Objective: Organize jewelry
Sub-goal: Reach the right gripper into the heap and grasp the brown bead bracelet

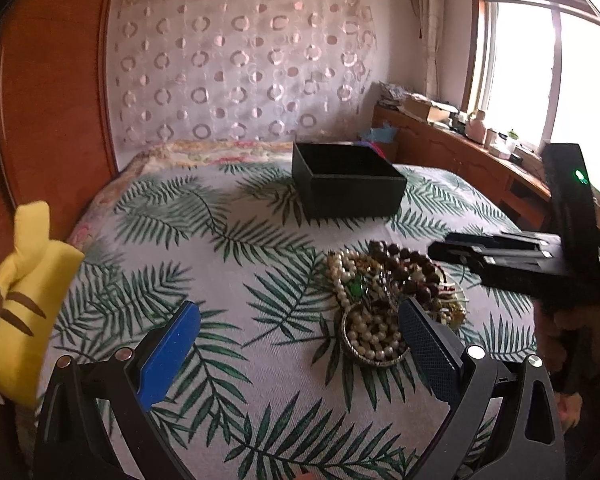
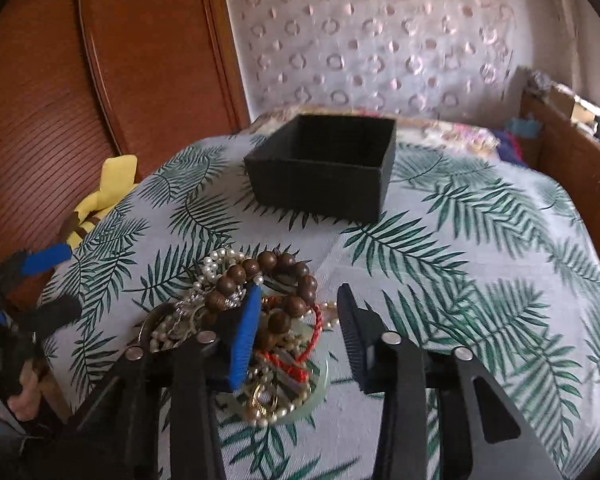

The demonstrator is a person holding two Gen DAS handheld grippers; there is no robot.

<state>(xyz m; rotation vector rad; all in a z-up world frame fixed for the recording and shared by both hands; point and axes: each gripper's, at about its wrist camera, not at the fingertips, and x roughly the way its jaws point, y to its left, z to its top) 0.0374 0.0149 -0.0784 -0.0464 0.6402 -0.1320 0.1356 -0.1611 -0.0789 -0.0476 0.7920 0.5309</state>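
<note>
A tangled heap of pearl strands, brown wooden bead bracelets and red cord (image 2: 260, 320) sits on a leaf-print bedspread (image 2: 460, 280), partly hidden behind the right gripper (image 2: 296, 332), whose jaws stand wide around it. The left gripper (image 1: 300, 344) hovers beside the heap, jaws wide, holding nothing. An open black square box (image 1: 346, 180) stands beyond, its floor out of sight. Individual pieces are hard to separate.

This was a bedroom in a home. A bed (image 1: 260, 216) with a leaf-print cover filled the middle. A yellow soft toy (image 1: 24, 304) sat at its left. A window (image 1: 540, 68) and a cluttered wooden shelf (image 1: 452, 136) were far right.
</note>
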